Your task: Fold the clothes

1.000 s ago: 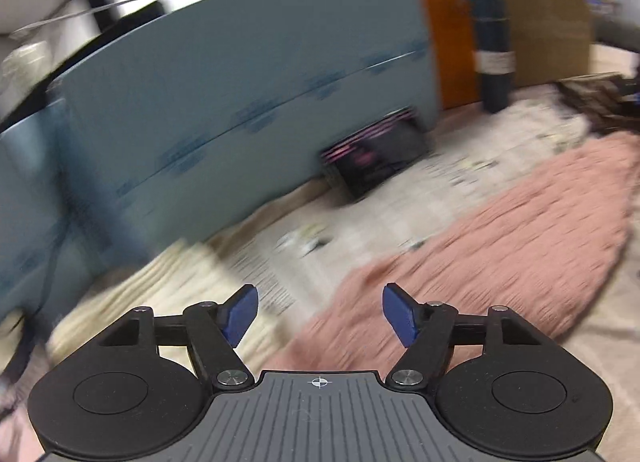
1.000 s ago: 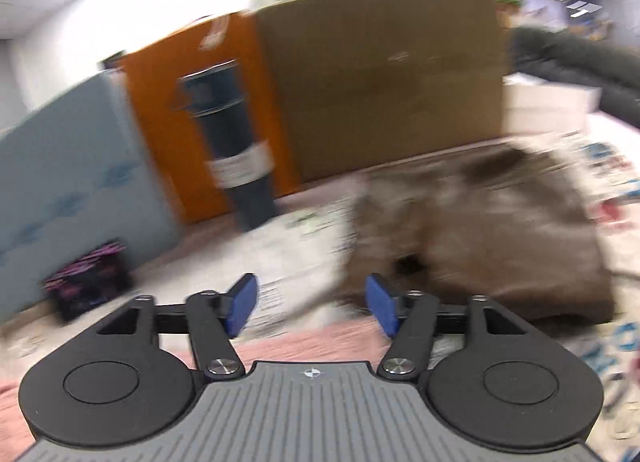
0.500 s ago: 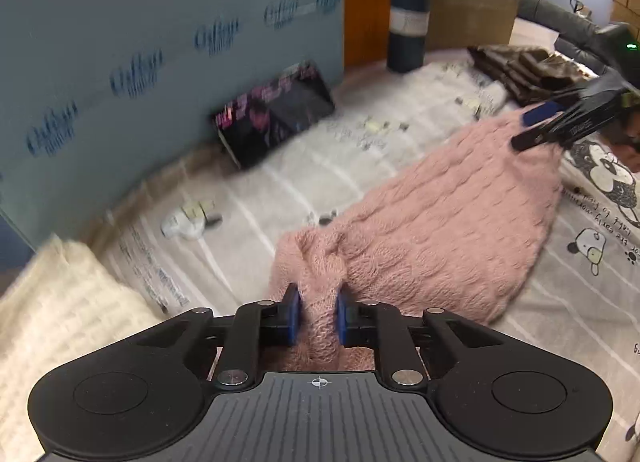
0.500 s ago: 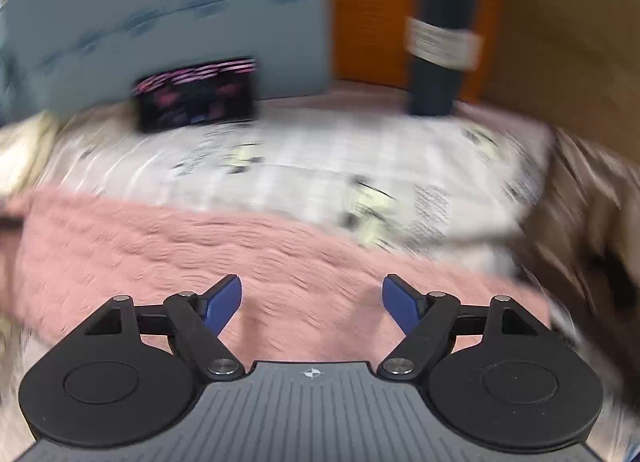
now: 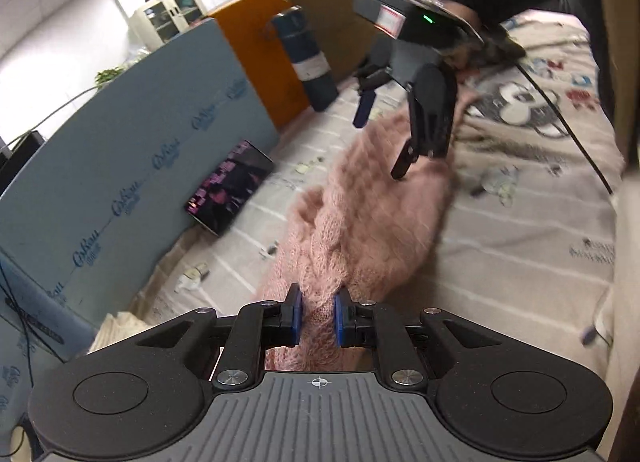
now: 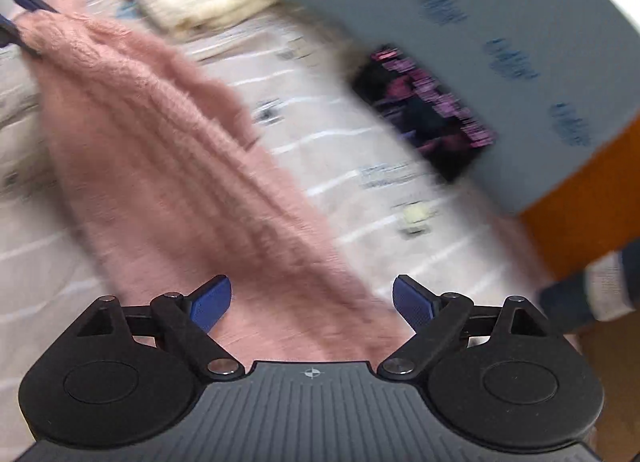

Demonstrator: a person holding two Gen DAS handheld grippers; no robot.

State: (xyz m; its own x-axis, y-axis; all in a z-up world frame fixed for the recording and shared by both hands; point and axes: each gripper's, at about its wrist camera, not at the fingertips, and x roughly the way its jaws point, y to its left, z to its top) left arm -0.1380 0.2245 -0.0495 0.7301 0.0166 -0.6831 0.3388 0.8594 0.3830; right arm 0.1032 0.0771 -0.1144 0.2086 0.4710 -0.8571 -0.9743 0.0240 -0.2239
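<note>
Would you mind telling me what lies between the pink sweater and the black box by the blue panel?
Only printed bedsheet lies between the pink sweater and the black box, as the left wrist view shows.

The left gripper [image 5: 317, 313] is pinched tight on a fold of the sweater [image 5: 360, 221], angled downward. The right gripper [image 6: 311, 300] hovers over the sweater's far end, pointing steeply down, jaws spread and just now opening further, pads clear of the knit between them.
</note>
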